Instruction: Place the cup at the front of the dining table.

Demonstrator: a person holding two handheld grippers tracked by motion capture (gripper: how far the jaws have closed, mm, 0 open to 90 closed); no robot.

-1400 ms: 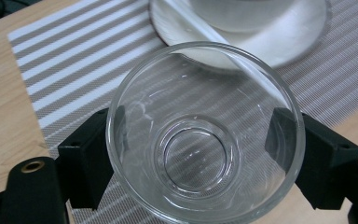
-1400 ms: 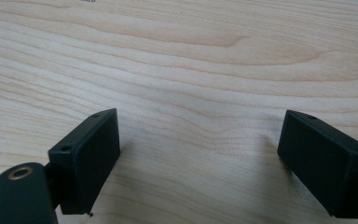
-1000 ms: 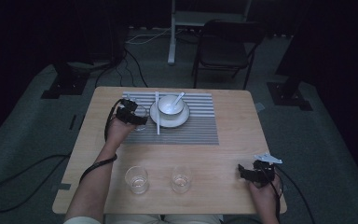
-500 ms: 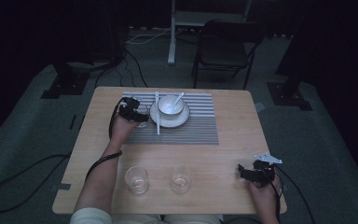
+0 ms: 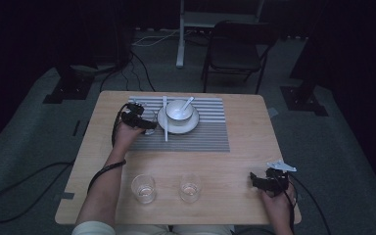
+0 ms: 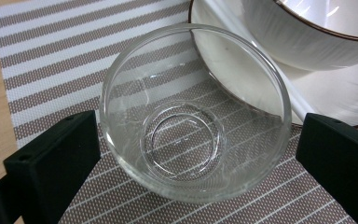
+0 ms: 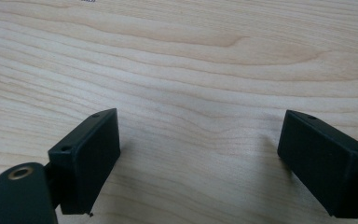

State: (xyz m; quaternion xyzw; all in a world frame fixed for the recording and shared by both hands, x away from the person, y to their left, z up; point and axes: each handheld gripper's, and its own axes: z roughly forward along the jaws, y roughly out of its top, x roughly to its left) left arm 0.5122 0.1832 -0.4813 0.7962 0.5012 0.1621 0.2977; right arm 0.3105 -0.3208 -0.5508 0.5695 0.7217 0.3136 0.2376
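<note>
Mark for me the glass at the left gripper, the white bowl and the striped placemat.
glass (image 6: 193,116), left gripper view, on its round base.
white bowl (image 5: 178,110), high view, on its inside.
striped placemat (image 5: 208,132), high view, on bare stripes right of the plate.

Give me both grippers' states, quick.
Left gripper: jaws have just been opening; open now, glass cup between them on the striped placemat, not gripped.
Right gripper: open, holding nothing, over bare wooden table.

Table (image 5: 235,161): pale wood, square — standing on grey floor.
Far side: striped placemat (image 5: 200,134), lying flat.
Near edge: two clear glasses (image 5: 143,188) — side by side, apart.
</note>
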